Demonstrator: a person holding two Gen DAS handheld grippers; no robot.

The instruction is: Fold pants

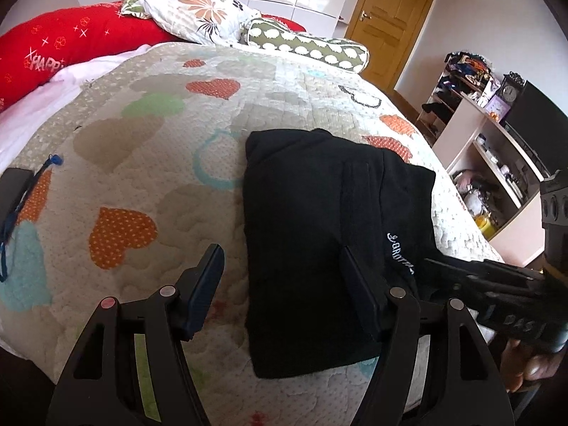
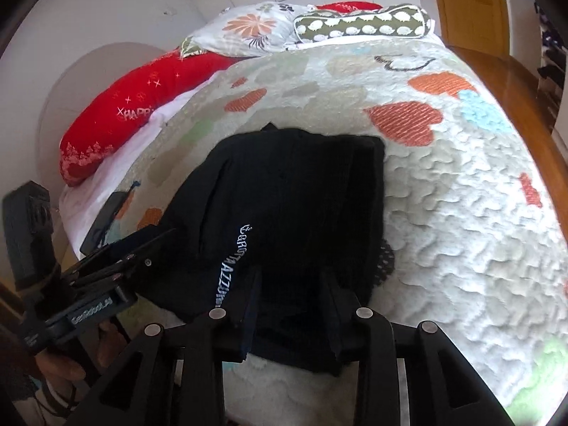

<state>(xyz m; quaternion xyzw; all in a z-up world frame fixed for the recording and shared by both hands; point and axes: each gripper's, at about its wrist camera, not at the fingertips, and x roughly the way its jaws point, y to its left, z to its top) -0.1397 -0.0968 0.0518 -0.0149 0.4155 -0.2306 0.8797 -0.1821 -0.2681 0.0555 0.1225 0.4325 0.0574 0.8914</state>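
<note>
The black pants (image 1: 319,241) lie folded into a compact stack on the heart-patterned quilt (image 1: 149,149), white lettering on one edge. My left gripper (image 1: 280,277) is open, its jaws wide apart over the stack's near left edge, holding nothing. My right gripper (image 2: 291,284) is open over the pants (image 2: 291,191) at their near edge; the cloth lies between and under its fingers but is not pinched. The right gripper also shows in the left wrist view (image 1: 472,277) at the stack's right side, and the left gripper shows in the right wrist view (image 2: 117,245).
A red pillow (image 1: 71,46), a floral pillow (image 1: 198,10) and a dotted bolster (image 1: 305,44) lie at the bed's head. A dark phone-like object (image 1: 10,191) with a blue strap lies on the quilt at left. Shelves (image 1: 497,163) and a wooden door (image 1: 390,21) stand to the right.
</note>
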